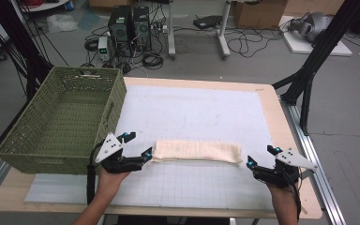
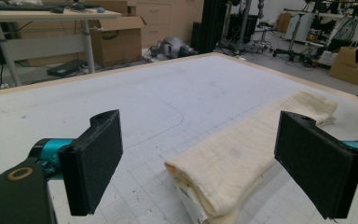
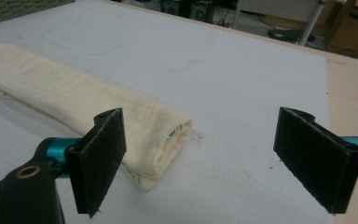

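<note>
A cream towel (image 1: 197,151), folded into a long narrow strip, lies across the white mat (image 1: 192,108) near the table's front. My left gripper (image 1: 139,144) stands open at the strip's left end, its jaws wide apart and not touching the cloth. In the left gripper view that end of the towel (image 2: 233,158) lies between and just past the two pads of the gripper (image 2: 198,158). My right gripper (image 1: 262,156) stands open just off the strip's right end. In the right gripper view the towel's rolled end (image 3: 121,112) sits by the left pad of the gripper (image 3: 200,154), apart from it.
A green woven basket (image 1: 117,101) stands at the table's left, close behind my left gripper. The wooden table edge (image 1: 286,131) runs along the right. Black stand legs (image 1: 309,70), computers and cables are on the floor beyond the table.
</note>
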{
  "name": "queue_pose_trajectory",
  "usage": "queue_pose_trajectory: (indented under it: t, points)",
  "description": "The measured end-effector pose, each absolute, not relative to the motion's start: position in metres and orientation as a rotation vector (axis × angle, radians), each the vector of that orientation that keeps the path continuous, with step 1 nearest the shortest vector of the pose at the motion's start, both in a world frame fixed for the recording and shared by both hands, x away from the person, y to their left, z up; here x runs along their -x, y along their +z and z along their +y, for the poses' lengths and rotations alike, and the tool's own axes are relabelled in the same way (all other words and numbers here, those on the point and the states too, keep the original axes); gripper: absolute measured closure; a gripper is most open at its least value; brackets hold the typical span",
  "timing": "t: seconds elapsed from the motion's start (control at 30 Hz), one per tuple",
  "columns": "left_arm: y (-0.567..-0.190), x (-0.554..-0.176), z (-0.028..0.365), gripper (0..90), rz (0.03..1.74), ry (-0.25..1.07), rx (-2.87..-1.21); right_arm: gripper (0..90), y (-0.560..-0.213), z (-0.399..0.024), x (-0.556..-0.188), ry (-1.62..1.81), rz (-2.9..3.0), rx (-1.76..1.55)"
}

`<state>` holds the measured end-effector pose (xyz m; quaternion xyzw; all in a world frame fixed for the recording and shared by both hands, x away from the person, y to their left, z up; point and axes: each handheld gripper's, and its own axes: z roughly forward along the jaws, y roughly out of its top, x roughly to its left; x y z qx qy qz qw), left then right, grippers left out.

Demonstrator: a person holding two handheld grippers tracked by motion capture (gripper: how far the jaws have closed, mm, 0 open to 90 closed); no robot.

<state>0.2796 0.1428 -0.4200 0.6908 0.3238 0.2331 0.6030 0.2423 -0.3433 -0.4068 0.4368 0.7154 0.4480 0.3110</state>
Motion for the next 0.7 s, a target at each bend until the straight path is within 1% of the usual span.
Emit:
queue_pose_trajectory:
  t: [0.7]
  points:
    - [-0.4219,-0.2787,0.1417,16.0,0.757,0.518,-1.602,15.3,-0.4078,-0.3424,-0.2429,1.191,1.901,-1.152]
